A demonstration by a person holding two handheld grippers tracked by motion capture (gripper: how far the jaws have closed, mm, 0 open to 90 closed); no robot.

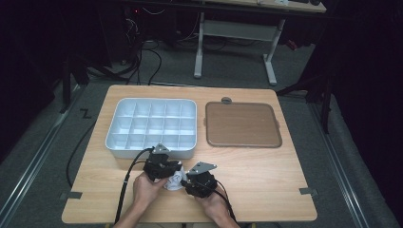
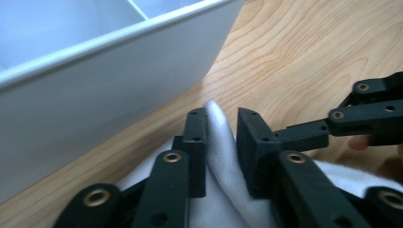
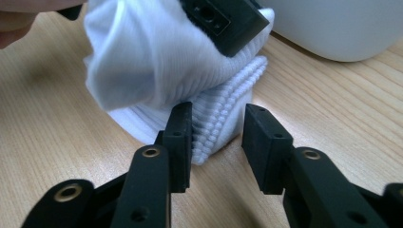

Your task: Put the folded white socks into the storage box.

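Your left gripper (image 2: 222, 142) has its jaws slightly parted around a fold of the white sock (image 2: 221, 137), not pinching it, while your right gripper (image 3: 217, 142) stands open at its ribbed cuff, the sock lying on the wooden table (image 1: 266, 166) just before the white tray (image 1: 151, 124).

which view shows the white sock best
The right gripper view: the white sock lies close up on the wood, folded, its ribbed edge clear. The left gripper view shows a fold of it between that gripper's jaws. In the high view it is a small white patch between the two grippers.
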